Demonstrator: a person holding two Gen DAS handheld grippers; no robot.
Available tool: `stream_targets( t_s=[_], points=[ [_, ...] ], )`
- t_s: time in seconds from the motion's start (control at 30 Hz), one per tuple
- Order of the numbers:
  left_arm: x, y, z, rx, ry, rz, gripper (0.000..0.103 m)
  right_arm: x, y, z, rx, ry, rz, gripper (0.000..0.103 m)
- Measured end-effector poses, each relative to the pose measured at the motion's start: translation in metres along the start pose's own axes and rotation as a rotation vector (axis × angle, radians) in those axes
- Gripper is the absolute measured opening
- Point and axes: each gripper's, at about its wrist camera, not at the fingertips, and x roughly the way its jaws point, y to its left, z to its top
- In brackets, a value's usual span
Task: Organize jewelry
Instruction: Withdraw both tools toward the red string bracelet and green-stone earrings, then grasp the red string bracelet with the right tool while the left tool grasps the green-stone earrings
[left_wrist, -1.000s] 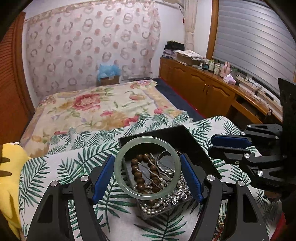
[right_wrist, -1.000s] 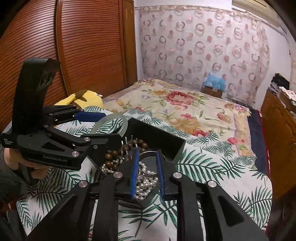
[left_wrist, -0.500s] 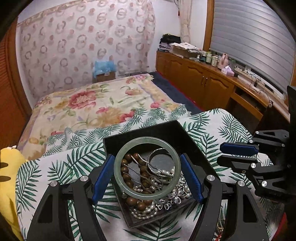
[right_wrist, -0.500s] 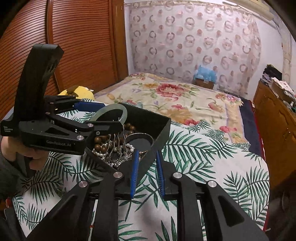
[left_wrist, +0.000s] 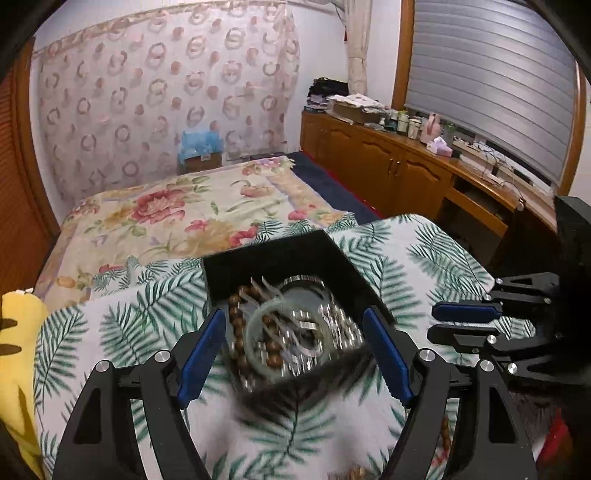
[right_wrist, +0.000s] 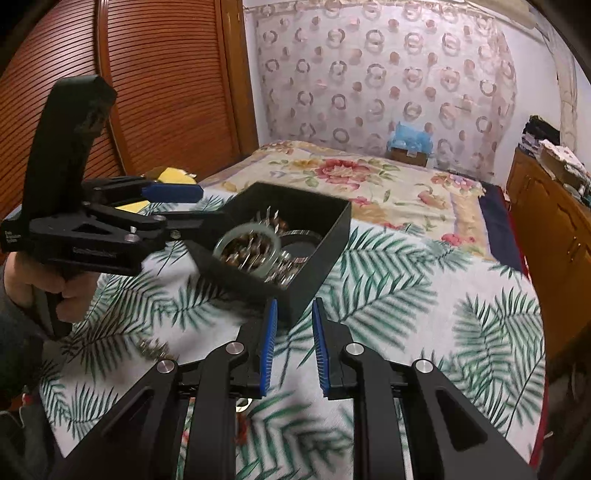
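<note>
A black open box (left_wrist: 280, 254) (right_wrist: 328, 240) stands on the palm-leaf cloth. It holds brown beads (left_wrist: 238, 328), silver bangles (left_wrist: 303, 282), pearls and chains. A pale green jade bangle (left_wrist: 255, 328) (right_wrist: 246, 230) lies blurred on top of the pile in the box. My left gripper (left_wrist: 295, 332) (right_wrist: 177, 203) is open and empty, just above the box's near side. My right gripper (right_wrist: 293, 325) (left_wrist: 461, 319) is open a little and empty, at the box's right side.
The palm-leaf cloth (right_wrist: 424, 295) covers a table in front of a floral bed (left_wrist: 177, 214). Loose beads (right_wrist: 153, 349) lie on the cloth at the near left. A yellow plush toy (left_wrist: 14, 332) sits at the left. Wooden cabinets (left_wrist: 399, 173) line the right wall.
My left gripper opened wider and let go of the green bangle, which dropped into the box. My right gripper drew back from the box and opened slightly.
</note>
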Motion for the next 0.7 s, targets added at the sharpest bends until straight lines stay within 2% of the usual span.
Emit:
stream_targets(
  t_s=[0.03,0.2,0.43,0.7],
  points=[
    [-0.004,0.001,-0.006,-0.001,0.004,-0.002,0.074,-0.001,0.002,-0.005,0.002,0.008,0.006,0.034],
    [-0.015,0.007,-0.038,-0.022,0.048,-0.005,0.074,0.002,0.015,-0.026,-0.011,0.067,0.019,0.034],
    [-0.016,0.011,-0.087,-0.058,0.147,-0.005,0.074,0.015,0.03,-0.049,-0.051,0.16,0.046,0.034],
    [-0.021,-0.001,-0.105,-0.039,0.193,-0.034,0.062,0.014,0.044,-0.06,-0.112,0.194,0.025,0.034]
  ],
)
